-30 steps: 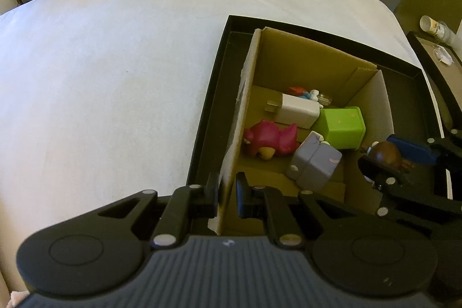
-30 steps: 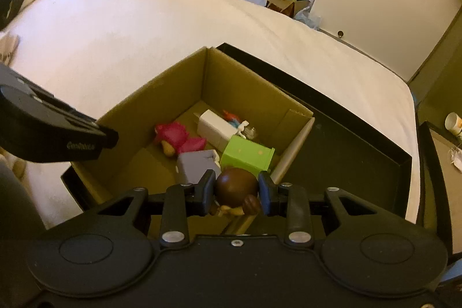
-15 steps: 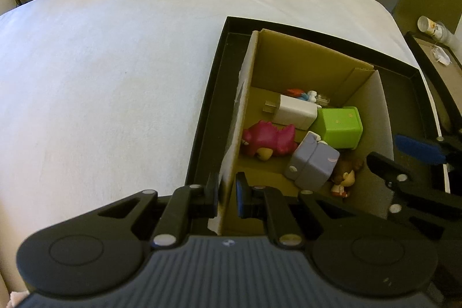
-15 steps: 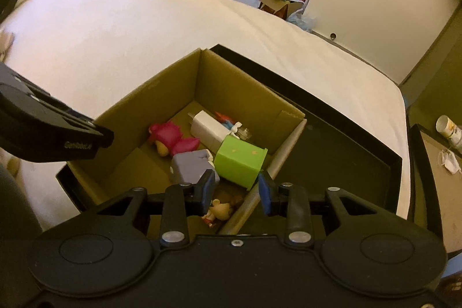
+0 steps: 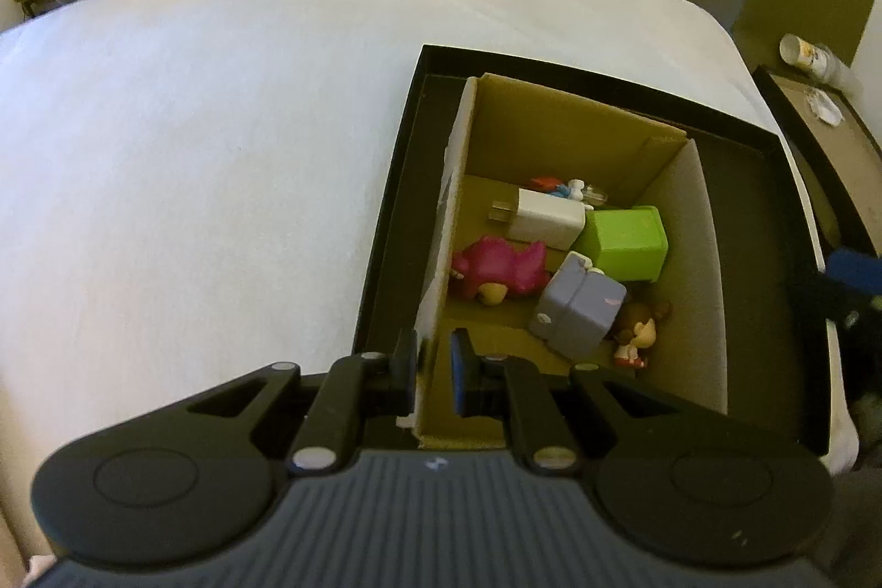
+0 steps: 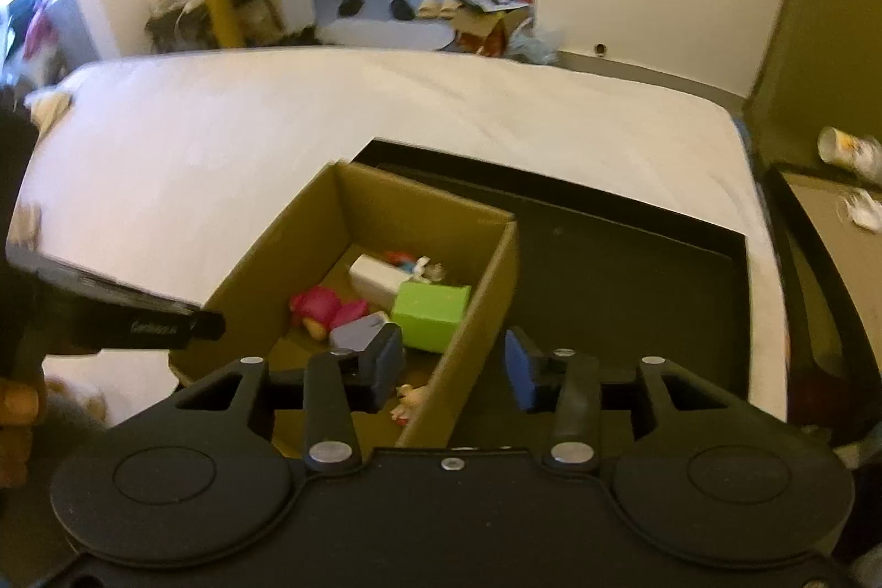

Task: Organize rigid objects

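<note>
With the doll dropped in: the right gripper (image 6: pixel 449 367) hangs empty above the near right corner of the cardboard box (image 5: pixel 711 312).
Right jaws: apart, having just been opening, with nothing between them; the box's right wall passes below the gap, untouched.
Left jaws: the left gripper (image 5: pixel 433 367) is closed on the box's left wall near its front corner, one finger outside and one inside, so the box is steadied.
Where the box sits: inside a shallow black tray (image 5: pixel 386 224) on the white bed (image 5: pixel 193 147), pushed to the tray's left side; the tray's right part is bare.
Doll: the small brown-haired doll (image 5: pixel 634 329) lies on the box floor in the near right corner, touching the grey toy (image 5: pixel 579 307).
Other contents: green cube (image 5: pixel 625 243), white charger (image 5: pixel 543 219), pink plush-shaped toy (image 5: pixel 496 268) and a small red and blue figure (image 5: pixel 557 187) toward the back wall.
Relation that matters: the doll lies just below and ahead of the right jaws, slightly toward their left finger; its long axis runs roughly front to back along the right wall.
Nearer hand: the right one is nearer to the doll; the left is busy holding the wall.
Judgement: nothing loose shows on the bed or tray in either view, so the sorting looks close to done.
Risk: a sideways move of the right gripper could clip the box wall.
</note>
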The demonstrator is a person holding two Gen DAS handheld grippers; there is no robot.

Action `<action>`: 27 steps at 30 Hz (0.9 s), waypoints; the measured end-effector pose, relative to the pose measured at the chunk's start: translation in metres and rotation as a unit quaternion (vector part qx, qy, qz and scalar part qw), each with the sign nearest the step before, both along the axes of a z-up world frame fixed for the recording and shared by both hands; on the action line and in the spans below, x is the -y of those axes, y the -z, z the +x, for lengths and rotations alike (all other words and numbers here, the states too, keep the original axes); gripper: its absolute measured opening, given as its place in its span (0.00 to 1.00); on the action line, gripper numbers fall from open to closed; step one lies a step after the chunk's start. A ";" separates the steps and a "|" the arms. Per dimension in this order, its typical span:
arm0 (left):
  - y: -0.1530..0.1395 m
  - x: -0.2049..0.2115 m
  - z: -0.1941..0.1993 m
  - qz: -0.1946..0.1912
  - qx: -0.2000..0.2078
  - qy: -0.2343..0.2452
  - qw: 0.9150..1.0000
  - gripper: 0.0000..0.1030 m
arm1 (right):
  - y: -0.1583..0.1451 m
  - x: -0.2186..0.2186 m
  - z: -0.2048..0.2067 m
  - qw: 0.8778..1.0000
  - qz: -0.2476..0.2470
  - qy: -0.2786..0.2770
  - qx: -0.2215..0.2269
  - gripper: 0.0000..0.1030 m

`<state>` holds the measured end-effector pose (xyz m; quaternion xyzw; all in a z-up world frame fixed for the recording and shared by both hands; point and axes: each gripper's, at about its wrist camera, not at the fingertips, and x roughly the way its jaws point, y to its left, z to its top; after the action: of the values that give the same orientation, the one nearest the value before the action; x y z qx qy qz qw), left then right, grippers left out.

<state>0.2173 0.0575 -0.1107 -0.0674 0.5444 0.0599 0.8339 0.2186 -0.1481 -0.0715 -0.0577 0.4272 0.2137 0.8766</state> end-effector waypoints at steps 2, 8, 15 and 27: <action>-0.004 0.001 -0.003 -0.003 0.000 0.003 1.000 0.11 | -0.004 0.011 0.001 1.000 0.011 0.012 -0.003 0.43; -0.023 0.006 -0.012 -0.017 0.011 0.011 1.000 0.12 | -0.010 0.032 -0.004 0.999 0.031 0.035 -0.007 0.51; -0.052 0.014 -0.026 -0.029 0.034 0.025 0.999 0.13 | -0.022 0.046 -0.020 0.997 0.051 0.053 -0.001 0.65; -0.088 0.021 -0.055 -0.034 0.075 0.028 0.996 0.33 | -0.049 0.068 -0.046 0.993 0.080 0.088 0.021 0.82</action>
<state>0.1623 0.0360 -0.0223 -0.0844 0.4841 0.0131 0.8708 0.1728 -0.2165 -0.0224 0.0463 0.3939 0.1679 0.9025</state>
